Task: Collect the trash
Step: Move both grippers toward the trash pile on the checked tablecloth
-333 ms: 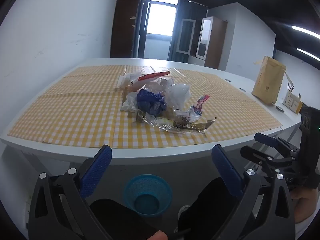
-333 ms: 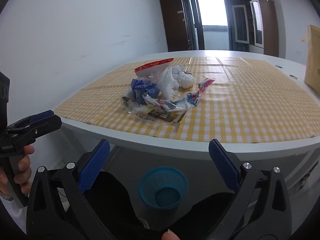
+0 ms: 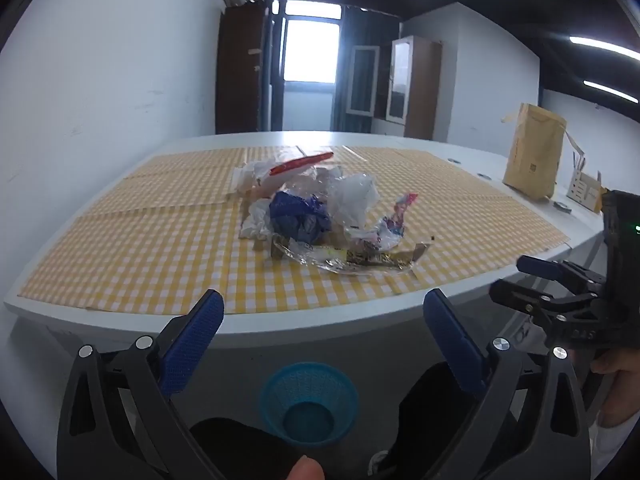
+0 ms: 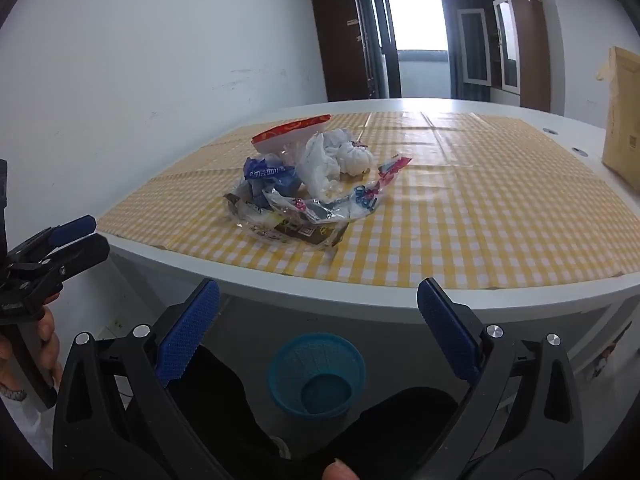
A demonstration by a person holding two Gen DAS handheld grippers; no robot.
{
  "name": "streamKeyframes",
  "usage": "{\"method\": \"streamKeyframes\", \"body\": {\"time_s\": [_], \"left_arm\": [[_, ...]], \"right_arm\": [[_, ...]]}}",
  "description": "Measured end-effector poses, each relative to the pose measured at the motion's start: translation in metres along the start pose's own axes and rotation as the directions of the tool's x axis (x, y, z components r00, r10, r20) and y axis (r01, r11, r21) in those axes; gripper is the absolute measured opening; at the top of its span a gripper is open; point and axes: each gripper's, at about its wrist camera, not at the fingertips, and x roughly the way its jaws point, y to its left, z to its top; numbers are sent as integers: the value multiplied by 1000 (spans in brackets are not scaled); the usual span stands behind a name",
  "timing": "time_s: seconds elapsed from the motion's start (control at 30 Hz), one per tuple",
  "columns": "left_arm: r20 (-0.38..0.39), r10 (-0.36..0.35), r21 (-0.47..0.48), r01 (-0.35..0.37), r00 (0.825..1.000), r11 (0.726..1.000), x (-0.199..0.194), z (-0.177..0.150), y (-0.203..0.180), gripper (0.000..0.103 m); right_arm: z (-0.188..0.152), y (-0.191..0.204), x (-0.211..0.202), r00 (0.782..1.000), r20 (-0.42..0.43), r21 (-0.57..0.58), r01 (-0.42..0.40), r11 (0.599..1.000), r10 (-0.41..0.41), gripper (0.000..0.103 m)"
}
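A pile of trash lies on the yellow checked tablecloth: a crumpled blue wrapper, white plastic, a red-and-white pack and clear wrappers. The pile also shows in the right wrist view. A blue mesh basket stands on the floor under the table's near edge, also in the right wrist view. My left gripper is open and empty, below the table edge. My right gripper is open and empty, likewise short of the table.
A brown paper bag and a small card holder stand at the table's right end. The white table edge lies between both grippers and the pile. A white wall runs along the left.
Both grippers have risen slightly and edged toward the table; the pile sits a little lower in both views. Nothing was grasped.
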Motion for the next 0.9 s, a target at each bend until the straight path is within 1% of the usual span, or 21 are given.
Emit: {"method": "streamKeyframes", "body": {"time_s": [0.03, 0.1, 0.17, 0.23, 0.33, 0.4, 0.43, 0.5, 0.67, 0.73, 0.8, 0.9], "left_arm": [[6, -17, -9, 17, 1000, 1000, 0, 0, 2, 97], [-11, -53, -38, 53, 999, 998, 2, -1, 7, 97], [-20, -73, -83, 71, 997, 994, 9, -2, 13, 97], [-42, -63, -118, 58, 997, 991, 13, -2, 20, 97], [-60, -49, -124, 41, 997, 991, 16, -2, 24, 97], [-64, -68, -147, 58, 996, 988, 15, -3, 27, 97], [-63, -80, -170, 69, 995, 983, 15, -5, 30, 97], [-71, -89, -185, 75, 993, 980, 15, -4, 31, 97], [-81, -89, -129, 78, 993, 989, 19, -4, 23, 97], [-83, -69, -113, 59, 994, 992, 21, -4, 21, 97], [-70, -56, -103, 49, 996, 993, 21, -4, 20, 97], [-36, -70, -118, 65, 997, 991, 17, -4, 22, 97]], "right_arm": [[0, 0, -2, 1000, 9, -2, 5, 1000, -5, 94], [0, 2, -3, 1000, 14, -13, 8, 1000, -8, 94], [0, 5, 0, 1000, 8, -37, 25, 999, -25, 94], [-1, 7, 6, 999, 7, -55, 44, 997, -44, 94], [-2, 5, 6, 1000, 10, -44, 10, 999, -10, 94], [-3, 5, 7, 1000, 1, -42, -22, 999, 22, 94], [-4, 7, 10, 999, -15, -53, -29, 998, 28, 94], [-7, 9, 13, 999, -25, -65, -36, 997, 35, 94], [-10, 11, 17, 998, -30, -68, -62, 996, 61, 94], [-11, 10, 17, 998, -26, -62, -63, 996, 62, 94], [-11, 10, 15, 998, -21, -59, -62, 996, 61, 94], [-11, 9, 15, 998, -16, -51, -64, 997, 63, 94]]}}
